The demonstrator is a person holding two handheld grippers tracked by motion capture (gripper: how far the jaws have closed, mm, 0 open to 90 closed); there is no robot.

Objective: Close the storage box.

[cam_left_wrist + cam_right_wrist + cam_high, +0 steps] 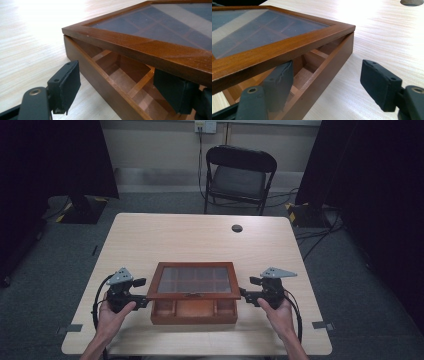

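Two hands at the near bench edge, each gripping a set of tongs, forearms entering from below. Left tongs at the left side of a wooden box, right tongs at its right side. Box set near the front middle of the pale wood bench, its glass-paned lid raised a little at the front and hinged at the back, divided compartments visible through the gap and through the pane.

Seen from the left gripper view: tongs spread, straddling the box's side wall, one pad outside over the bench, the other inside just beneath the lifted lid frame; not pressing on the wall. Whether the inner pad touches the lid's underside: cannot tell.

Seen from the right gripper view: tongs likewise spread across the opposite side wall, one pad tucked under the lid frame and apparently against it, the other free over the bench. Nothing pinched.

Beyond the bench: a round cable hole near its far edge, a black folding chair, grey carpet.
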